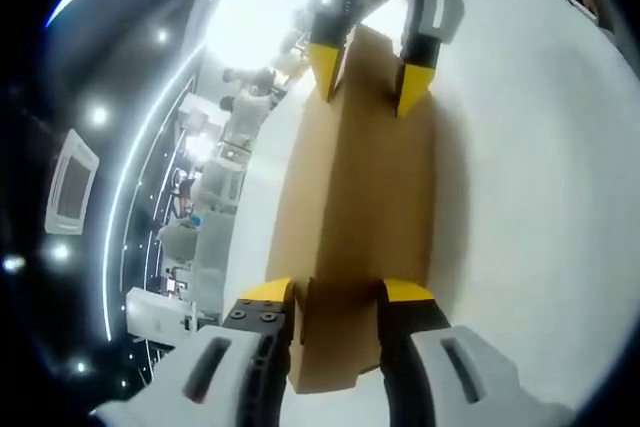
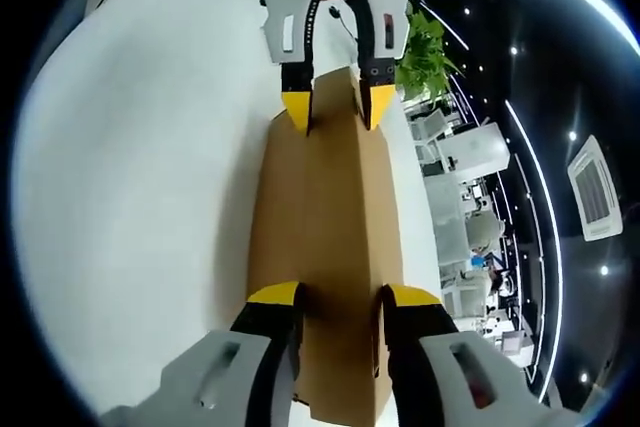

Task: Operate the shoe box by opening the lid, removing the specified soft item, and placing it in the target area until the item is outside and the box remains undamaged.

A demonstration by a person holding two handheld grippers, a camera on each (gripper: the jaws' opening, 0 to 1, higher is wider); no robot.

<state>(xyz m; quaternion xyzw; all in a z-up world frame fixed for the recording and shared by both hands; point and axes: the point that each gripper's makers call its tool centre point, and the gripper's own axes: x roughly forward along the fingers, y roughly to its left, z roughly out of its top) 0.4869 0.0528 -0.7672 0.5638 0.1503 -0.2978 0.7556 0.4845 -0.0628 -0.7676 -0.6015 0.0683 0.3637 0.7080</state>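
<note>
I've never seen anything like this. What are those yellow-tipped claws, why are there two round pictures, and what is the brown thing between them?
The claws are two hand-held grippers; a person carries one in each hand, and no robot arm is involved. Each gripper has a small fisheye camera looking forward along its two jaws, which is why the pictures are round.

In the left gripper view, the left gripper rises from the bottom, and the right gripper faces it from the far end. The right gripper view is the reverse: the right gripper is near, the left gripper far.

The brown thing is a cardboard shoe box resting on a white table. Its lid looks closed. Each gripper has its jaws on either side of one end of the box, apparently clamping it. Behind is a large room with ceiling lights and a green plant.
</note>
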